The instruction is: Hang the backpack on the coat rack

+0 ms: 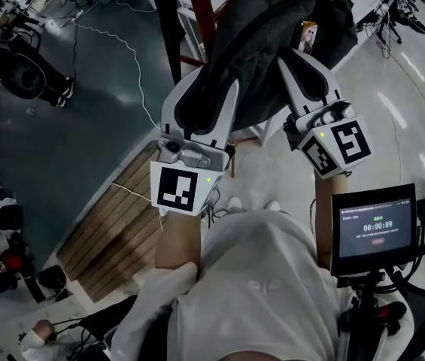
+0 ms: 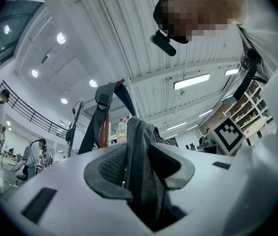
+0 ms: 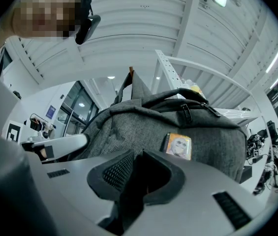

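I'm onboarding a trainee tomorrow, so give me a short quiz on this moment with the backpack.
1. True or false: the left hand-held gripper and the right hand-held gripper are both shut on the backpack.
2. What colour is the backpack? A red; B grey; C yellow.
3. Fill in: the backpack's small picture label shows in the ___ gripper view.
Key: 1 true; 2 B; 3 right.
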`<state>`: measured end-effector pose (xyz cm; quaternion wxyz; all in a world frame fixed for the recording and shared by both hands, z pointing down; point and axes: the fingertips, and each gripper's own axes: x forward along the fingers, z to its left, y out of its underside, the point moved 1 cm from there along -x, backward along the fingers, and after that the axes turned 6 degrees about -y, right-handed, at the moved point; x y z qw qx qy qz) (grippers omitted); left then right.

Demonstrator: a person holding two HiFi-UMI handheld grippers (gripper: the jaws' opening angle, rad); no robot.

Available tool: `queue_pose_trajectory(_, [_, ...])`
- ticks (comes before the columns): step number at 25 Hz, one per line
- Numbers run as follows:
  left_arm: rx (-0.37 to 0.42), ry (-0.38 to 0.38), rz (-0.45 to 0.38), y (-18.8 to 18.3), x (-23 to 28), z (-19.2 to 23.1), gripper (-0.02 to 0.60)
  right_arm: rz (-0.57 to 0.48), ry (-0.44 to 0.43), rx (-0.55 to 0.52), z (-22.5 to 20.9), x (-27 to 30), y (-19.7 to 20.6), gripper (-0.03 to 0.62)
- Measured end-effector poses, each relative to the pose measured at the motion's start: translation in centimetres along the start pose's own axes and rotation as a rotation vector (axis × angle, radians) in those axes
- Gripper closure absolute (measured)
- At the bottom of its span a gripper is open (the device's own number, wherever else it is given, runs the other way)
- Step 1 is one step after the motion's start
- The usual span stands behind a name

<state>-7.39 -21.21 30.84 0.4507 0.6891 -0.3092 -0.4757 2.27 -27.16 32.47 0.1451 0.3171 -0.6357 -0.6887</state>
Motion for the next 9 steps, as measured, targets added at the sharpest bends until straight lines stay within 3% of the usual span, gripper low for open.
queue_pose_trajectory(9, [0.03, -0.026, 0.056, 0.97, 0.32, 0.03, 0.433, 0.002, -0.004, -0.006, -0.23, 0.11, -0.04, 0.523])
